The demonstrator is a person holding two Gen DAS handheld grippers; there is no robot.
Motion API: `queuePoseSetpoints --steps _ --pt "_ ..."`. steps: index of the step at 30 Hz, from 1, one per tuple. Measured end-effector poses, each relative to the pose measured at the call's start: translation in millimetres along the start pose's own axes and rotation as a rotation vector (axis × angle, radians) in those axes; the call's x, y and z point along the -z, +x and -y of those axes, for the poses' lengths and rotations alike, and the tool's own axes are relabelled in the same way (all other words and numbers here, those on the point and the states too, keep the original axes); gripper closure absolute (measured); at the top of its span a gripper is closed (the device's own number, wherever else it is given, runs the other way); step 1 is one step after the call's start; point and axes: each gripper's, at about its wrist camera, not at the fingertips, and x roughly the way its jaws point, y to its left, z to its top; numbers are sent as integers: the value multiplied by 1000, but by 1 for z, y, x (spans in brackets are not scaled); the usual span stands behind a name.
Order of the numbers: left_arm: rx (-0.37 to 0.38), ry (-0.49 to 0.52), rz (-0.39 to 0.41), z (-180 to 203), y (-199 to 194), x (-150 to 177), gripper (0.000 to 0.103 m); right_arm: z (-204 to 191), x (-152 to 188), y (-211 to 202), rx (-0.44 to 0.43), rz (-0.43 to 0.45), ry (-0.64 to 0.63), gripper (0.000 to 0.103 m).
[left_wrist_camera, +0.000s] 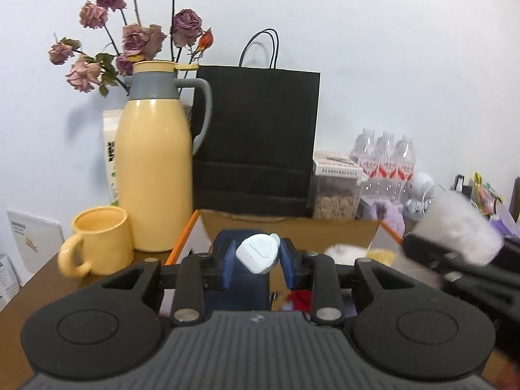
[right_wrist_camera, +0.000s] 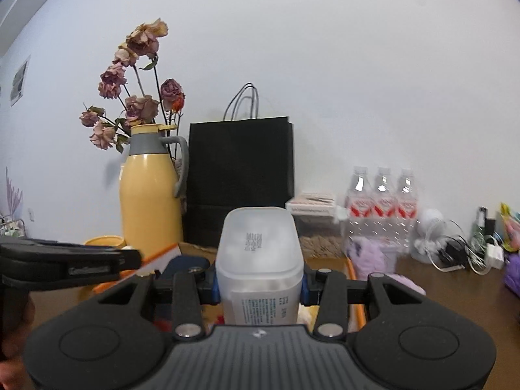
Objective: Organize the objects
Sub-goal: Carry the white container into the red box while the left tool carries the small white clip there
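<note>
Left gripper fingers clamp small white gadget: light, hard, slick. Right gripper fingers squeeze frosted plastic container at midbody: light, slightly flexible.

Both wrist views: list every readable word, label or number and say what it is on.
None can be read.
Translucent container held in the right gripper: printed code and label, too small.
Water bottles: red labels, blurred.
White carton behind the yellow jug: print illegible.
White booklet: too small.
</note>
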Motion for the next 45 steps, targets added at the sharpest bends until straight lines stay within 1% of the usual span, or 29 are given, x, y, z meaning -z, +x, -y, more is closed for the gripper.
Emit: queuePoseSetpoints --steps 3,7,10,12,14,16,17,19,20,21,22,23,24,25,28,32,36,39,41,45 --pt "13 -15 -9 -1 26 -4 73 0 0 26 4 -4 -29 63" --pt "46 -13 -50 -2 62 -7 73 10 2 66 4 -35 -30 63" --pt "68 18 -60 -1 84 -8 73 17 3 92 3 -56 -40 63" --pt "87 40 -61 0 97 -9 73 22 5 107 -8 -85 -46 63" --pt "103 55 -69 -1 109 -11 73 23 7 121 -11 -99 -73 63" --pt "107 71 -73 -1 118 -11 73 23 8 132 -13 -103 -102 63" --pt "104 76 -72 -2 120 -10 71 23 8 137 -22 -112 -115 63" --pt "92 73 -48 -5 122 -8 35 22 8 143 -51 -152 -141 63" --pt "82 70 -27 -7 122 -7 2 21 9 144 -63 -164 -143 61" --pt "63 69 5 -10 120 -6 0 20 10 144 -69 -169 -148 47" --pt "46 69 33 -12 117 -6 0 20 10 144 -70 -169 -152 36" --pt "36 71 49 -14 115 -6 0 21 9 141 -72 -159 -150 15" --pt "30 67 60 -16 114 -6 0 21 8 137 -79 -142 -147 3" --pt "19 55 64 -19 113 -5 0 22 8 133 -84 -129 -149 1" --pt "-3 27 58 -27 113 -4 0 24 10 127 -81 -129 -150 0" --pt "-33 33 57 -30 110 -2 0 24 15 122 -64 -119 -153 0" --pt "-41 34 85 -32 98 1 0 24 20 114 -58 -102 -141 0" --pt "-51 31 110 -34 85 6 0 22 24 99 -54 -61 -144 0" --pt "-72 18 113 -36 75 13 0 20 26 85 -45 -27 -143 0" --pt "-83 3 116 -38 49 23 0 16 29 55 -49 17 -135 0"
